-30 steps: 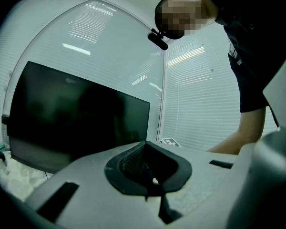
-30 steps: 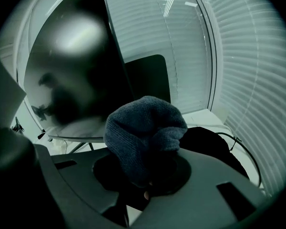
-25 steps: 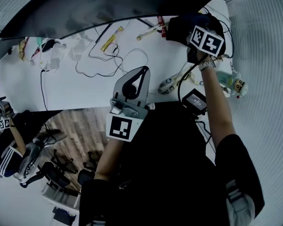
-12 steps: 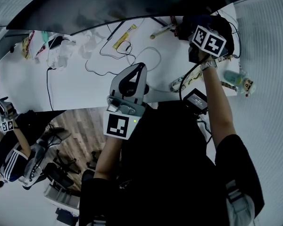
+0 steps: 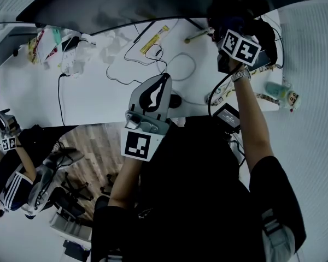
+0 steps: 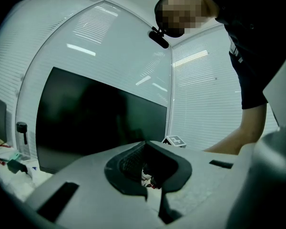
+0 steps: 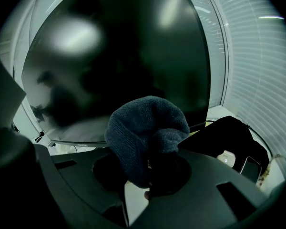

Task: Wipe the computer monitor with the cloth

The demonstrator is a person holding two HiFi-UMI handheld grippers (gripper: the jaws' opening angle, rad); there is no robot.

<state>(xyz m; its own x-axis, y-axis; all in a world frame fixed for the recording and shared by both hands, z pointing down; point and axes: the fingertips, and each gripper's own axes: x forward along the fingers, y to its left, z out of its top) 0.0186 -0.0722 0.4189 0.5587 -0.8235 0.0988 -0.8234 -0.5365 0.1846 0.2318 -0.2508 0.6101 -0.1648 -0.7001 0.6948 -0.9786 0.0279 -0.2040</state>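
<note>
The monitor (image 5: 153, 4) is a wide dark screen along the back of the white desk (image 5: 98, 100). In the right gripper view its screen (image 7: 124, 56) fills the frame, close ahead and dimly reflective. My black right gripper (image 5: 229, 23) is raised at the screen's right part, shut on a dark knitted cloth (image 7: 145, 132) that bulges out past the jaws. The right gripper (image 7: 150, 168) has its tips hidden under the cloth. My grey left gripper (image 5: 156, 91) hangs over the desk's front edge, shut and holding nothing. From the left gripper (image 6: 144, 146) the monitor (image 6: 95, 118) stands further off.
Loose cables (image 5: 153, 64), snack packets (image 5: 49, 45) and a small dark box (image 5: 227, 116) lie on the desk. A black bag (image 7: 229, 132) and a phone (image 7: 250, 166) sit right of the monitor. Another person (image 5: 16, 173) sits at lower left over wooden floor. Blinds cover the walls.
The desk has slid down and to the right in the head view, so my right gripper with the cloth now sits closer against the monitor. The left gripper has hardly moved.
</note>
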